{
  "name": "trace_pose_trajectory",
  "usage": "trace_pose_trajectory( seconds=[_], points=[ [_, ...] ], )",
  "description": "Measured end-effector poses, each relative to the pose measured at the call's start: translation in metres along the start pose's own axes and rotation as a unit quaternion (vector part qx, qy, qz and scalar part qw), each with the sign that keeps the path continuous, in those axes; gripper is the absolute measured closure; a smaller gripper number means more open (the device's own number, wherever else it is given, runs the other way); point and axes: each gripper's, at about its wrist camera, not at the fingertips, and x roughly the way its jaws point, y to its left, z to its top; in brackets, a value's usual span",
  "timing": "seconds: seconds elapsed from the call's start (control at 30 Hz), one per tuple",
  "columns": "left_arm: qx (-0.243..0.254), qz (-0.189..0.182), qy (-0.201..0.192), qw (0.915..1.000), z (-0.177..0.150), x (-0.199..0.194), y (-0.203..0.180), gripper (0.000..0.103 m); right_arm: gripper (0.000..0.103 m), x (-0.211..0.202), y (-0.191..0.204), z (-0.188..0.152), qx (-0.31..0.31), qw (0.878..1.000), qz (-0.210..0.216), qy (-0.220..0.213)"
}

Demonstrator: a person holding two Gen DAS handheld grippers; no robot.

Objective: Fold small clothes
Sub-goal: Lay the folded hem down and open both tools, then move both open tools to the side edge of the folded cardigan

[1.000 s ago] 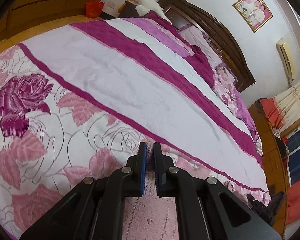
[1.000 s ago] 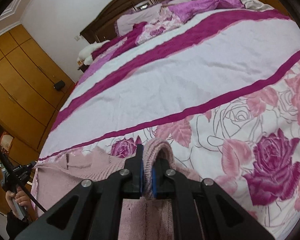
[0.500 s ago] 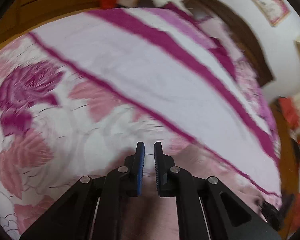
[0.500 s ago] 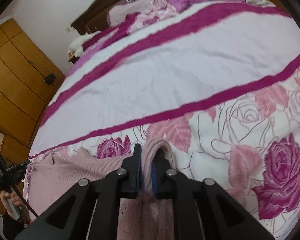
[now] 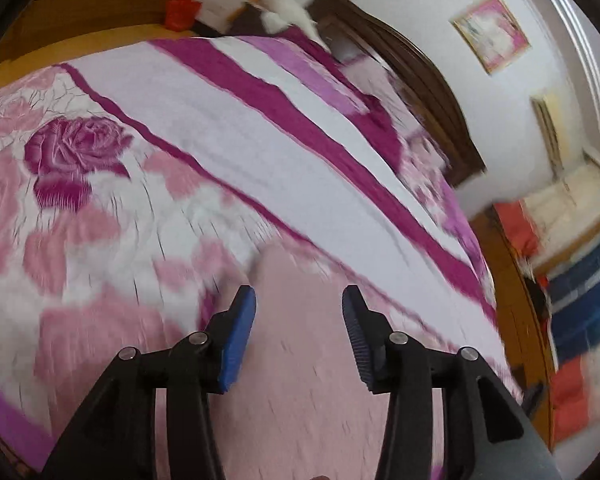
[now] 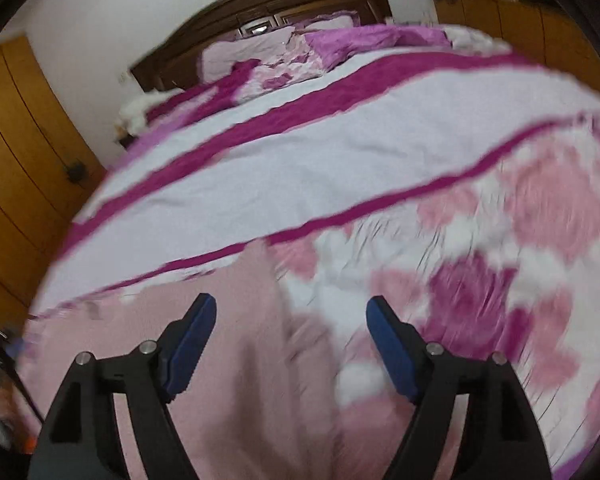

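A small pink knit garment [image 5: 300, 360] lies flat on the rose-patterned bedspread [image 5: 100, 208]. In the left wrist view my left gripper [image 5: 299, 300] is open and empty just above it, jaws wide apart. In the right wrist view the same pink garment [image 6: 228, 344] lies under my right gripper [image 6: 290, 308], which is open and empty above the garment's right edge. Both views are motion-blurred.
The bed has white and magenta stripes [image 6: 300, 152] running toward pillows [image 6: 260, 60] and a dark wooden headboard [image 6: 268, 4]. Wooden wardrobes [image 6: 16, 152] stand to the left. A framed picture [image 5: 490, 32] hangs on the wall.
Both grippers were shut on folds of the pink garment; now both have opened and let go, and the garment lies flat on the bed. Both cameras have lifted and shifted.
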Motion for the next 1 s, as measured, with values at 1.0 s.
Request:
trace_pose_trajectory(
  seconds=[1.0],
  points=[
    [-0.09,-0.086,-0.038,0.9916,-0.119,-0.07,0.047,0.084,0.022,-0.056,0.135,-0.09,-0.205,0.974,-0.097,-0.03]
  ],
)
